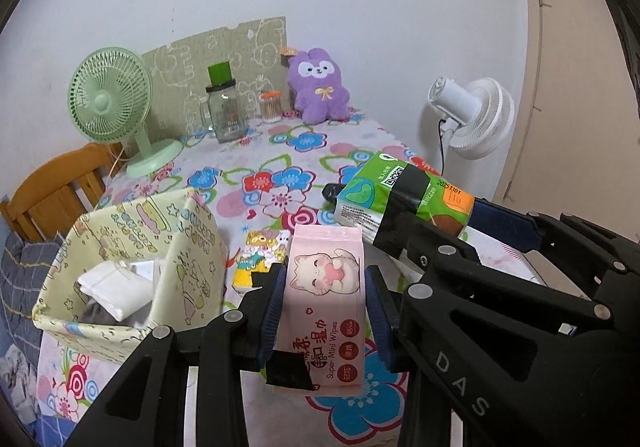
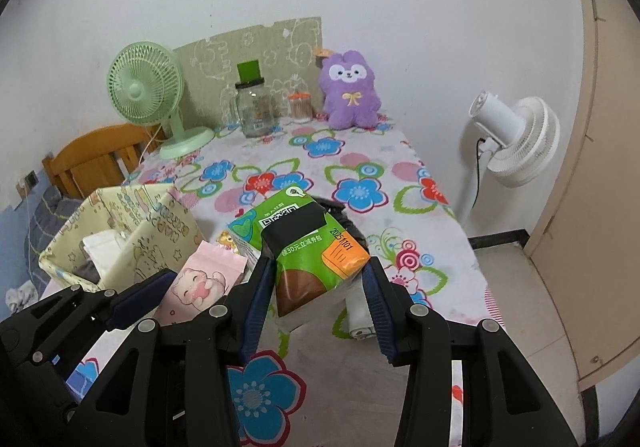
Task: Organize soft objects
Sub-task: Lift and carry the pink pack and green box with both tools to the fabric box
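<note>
Above the flowered bench [image 1: 280,151], the left tongs [image 1: 325,301] pinch a pink wet-wipes pack [image 1: 324,287]; the right tongs [image 2: 318,297] pinch a green tissue pack [image 2: 304,243]. A yellow fabric bin [image 1: 192,247] sits left, holding white packets [image 1: 112,287].

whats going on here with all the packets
A person is tidying soft packs with two handheld grippers. The left gripper is clamped on a pink cat-print wet wipes pack, the right gripper on a green tissue pack. Both are held above the floral tablecloth, beside a pale yellow fabric storage box.
</note>
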{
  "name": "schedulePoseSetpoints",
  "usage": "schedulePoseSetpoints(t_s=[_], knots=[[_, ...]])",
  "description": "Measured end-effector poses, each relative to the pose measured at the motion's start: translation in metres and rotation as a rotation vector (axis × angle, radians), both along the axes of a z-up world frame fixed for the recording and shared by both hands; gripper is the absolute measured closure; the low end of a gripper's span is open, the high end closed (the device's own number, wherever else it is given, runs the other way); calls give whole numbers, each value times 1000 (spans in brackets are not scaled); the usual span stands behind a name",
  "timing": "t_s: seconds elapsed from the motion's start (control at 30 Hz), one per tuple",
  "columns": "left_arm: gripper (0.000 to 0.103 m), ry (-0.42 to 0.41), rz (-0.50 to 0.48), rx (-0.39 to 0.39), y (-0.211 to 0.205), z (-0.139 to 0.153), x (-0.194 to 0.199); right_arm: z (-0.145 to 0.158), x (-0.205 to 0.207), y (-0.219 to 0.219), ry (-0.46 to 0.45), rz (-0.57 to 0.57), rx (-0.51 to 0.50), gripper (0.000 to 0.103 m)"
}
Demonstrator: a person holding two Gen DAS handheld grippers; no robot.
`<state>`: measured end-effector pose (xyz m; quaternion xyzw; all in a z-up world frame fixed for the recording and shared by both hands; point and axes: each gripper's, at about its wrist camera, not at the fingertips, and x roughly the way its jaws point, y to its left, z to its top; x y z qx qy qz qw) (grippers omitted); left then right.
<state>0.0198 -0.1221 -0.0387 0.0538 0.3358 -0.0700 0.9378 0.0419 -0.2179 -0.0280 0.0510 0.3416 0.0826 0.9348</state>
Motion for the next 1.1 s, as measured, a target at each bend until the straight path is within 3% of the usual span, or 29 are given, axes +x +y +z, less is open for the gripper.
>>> schedulePoseSetpoints(t_s=[0.47, 1.1], knots=[[63, -35, -29, -13, 11, 32, -10, 38, -13, 6, -45, -14, 1, 54], [63, -68, -38, -6, 60, 56, 3, 69, 0, 49, -70, -18, 9, 54]])
